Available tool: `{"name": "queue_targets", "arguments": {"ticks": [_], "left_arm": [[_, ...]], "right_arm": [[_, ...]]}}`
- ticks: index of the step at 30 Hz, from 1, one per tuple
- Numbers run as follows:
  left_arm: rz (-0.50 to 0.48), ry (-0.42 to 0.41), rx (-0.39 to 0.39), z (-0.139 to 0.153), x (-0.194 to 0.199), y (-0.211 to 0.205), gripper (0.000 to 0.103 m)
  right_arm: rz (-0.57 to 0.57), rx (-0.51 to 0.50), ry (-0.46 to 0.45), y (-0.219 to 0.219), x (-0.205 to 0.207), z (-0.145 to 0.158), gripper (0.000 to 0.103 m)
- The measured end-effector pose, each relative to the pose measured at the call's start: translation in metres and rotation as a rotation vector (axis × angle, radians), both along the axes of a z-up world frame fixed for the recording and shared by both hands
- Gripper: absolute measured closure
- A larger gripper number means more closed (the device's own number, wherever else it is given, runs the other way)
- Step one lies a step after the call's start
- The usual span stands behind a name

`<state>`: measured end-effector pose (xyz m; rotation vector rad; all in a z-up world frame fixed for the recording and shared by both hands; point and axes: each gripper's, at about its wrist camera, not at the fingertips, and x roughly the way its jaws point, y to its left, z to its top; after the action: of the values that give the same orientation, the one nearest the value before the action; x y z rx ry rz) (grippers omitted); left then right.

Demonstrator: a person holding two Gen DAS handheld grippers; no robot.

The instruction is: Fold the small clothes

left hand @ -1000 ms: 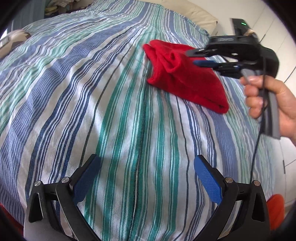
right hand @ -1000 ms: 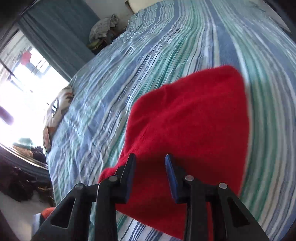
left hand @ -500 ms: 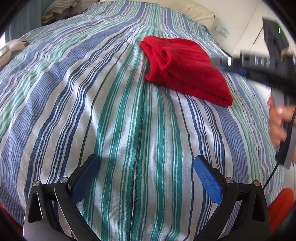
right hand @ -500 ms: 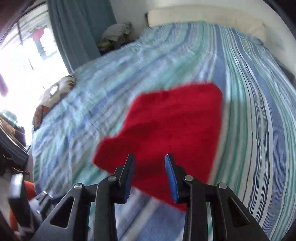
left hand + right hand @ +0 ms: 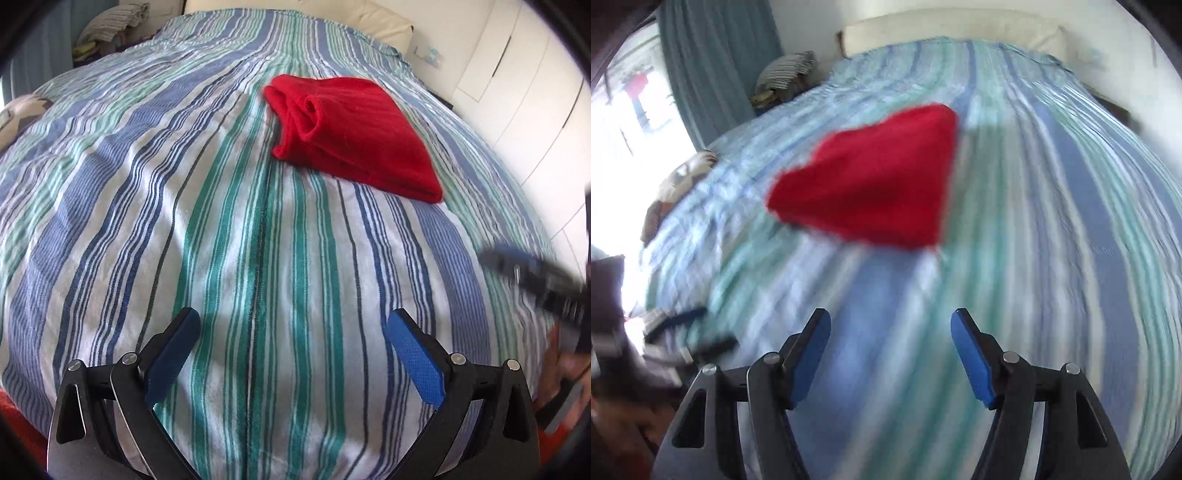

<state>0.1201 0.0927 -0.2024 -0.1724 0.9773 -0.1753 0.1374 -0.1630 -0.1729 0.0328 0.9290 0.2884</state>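
Note:
A folded red garment (image 5: pixel 354 136) lies on the striped bedspread (image 5: pixel 221 221), far from both grippers. In the right wrist view the garment (image 5: pixel 879 177) is blurred by motion. My left gripper (image 5: pixel 291 325) is open and empty, low over the near part of the bed. My right gripper (image 5: pixel 890 325) is open and empty, back from the garment; it shows blurred at the right edge of the left wrist view (image 5: pixel 535 273). The left gripper shows blurred at the left edge of the right wrist view (image 5: pixel 683 332).
A cream headboard (image 5: pixel 295 11) and white wardrobe doors (image 5: pixel 517 74) stand beyond the bed. A teal curtain (image 5: pixel 713 66) and bright window (image 5: pixel 631 99) are on the left. A brown cushion (image 5: pixel 676 188) lies at the bed's left edge. Folded laundry (image 5: pixel 786 70) sits far back.
My right gripper has let go of the red garment, opened its jaws and pulled back and down towards the near right. The garment stays folded on the bed. The left gripper barely moved.

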Motion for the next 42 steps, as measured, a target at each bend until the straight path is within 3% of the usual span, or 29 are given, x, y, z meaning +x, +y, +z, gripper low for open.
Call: {"name": "queue_targets", "arguments": {"ticks": [2,6,10,13,16,21,25,28,30,31,32,34,36,42], "left_arm": [[-0.01,0.006,-0.013,0.002,0.0,-0.004,0.002],[-0.09,-0.006,-0.155,0.03,0.015,-0.016,0.002],[-0.148,-0.069,-0.216,0.078,0.074,-0.029,0.002],[-0.174,-0.038,-0.259,0.089,0.134,-0.029,0.002],[-0.154,-0.005,-0.173,0.071,0.182,-0.023,0.002],[-0.118,0.138,-0.051,0.007,0.231,-0.003,0.002],[-0.1,0.135,-0.107,-0.003,0.243,0.006,0.001],[-0.114,0.154,-0.145,-0.011,0.25,-0.003,0.001],[-0.135,0.145,-0.166,-0.011,0.252,-0.008,0.009],[-0.159,0.138,-0.198,-0.008,0.252,-0.01,0.041],[-0.168,0.148,-0.224,-0.006,0.251,-0.011,0.066],[-0.152,0.15,-0.223,0.002,0.251,-0.012,0.077],[-0.155,0.129,-0.22,0.021,0.249,-0.01,0.081],[-0.198,-0.094,-0.256,0.126,0.23,-0.012,0.081]], "right_arm": [[-0.06,0.042,0.061,-0.025,-0.024,-0.013,0.035],[-0.116,0.098,0.075,-0.058,-0.049,-0.015,0.035],[-0.133,0.139,0.037,-0.069,-0.036,0.0,0.035],[-0.116,0.173,0.009,-0.068,-0.003,0.015,0.032],[-0.091,0.249,-0.004,-0.071,0.041,0.03,0.026],[-0.085,0.308,0.047,-0.059,0.12,0.026,0.025],[-0.019,0.357,0.122,-0.038,0.182,0.001,0.025],[-0.007,0.438,0.228,-0.022,0.227,-0.034,0.024],[-0.017,0.457,0.212,-0.011,0.236,-0.043,0.024],[0.003,0.45,0.203,-0.002,0.239,-0.042,0.038],[0.028,0.438,0.22,0.009,0.242,-0.04,0.061],[0.02,0.353,0.206,0.022,0.242,-0.028,0.07],[0.046,0.299,0.144,0.031,0.238,-0.001,0.073],[0.128,0.303,-0.093,0.037,0.218,0.114,0.074]]}}
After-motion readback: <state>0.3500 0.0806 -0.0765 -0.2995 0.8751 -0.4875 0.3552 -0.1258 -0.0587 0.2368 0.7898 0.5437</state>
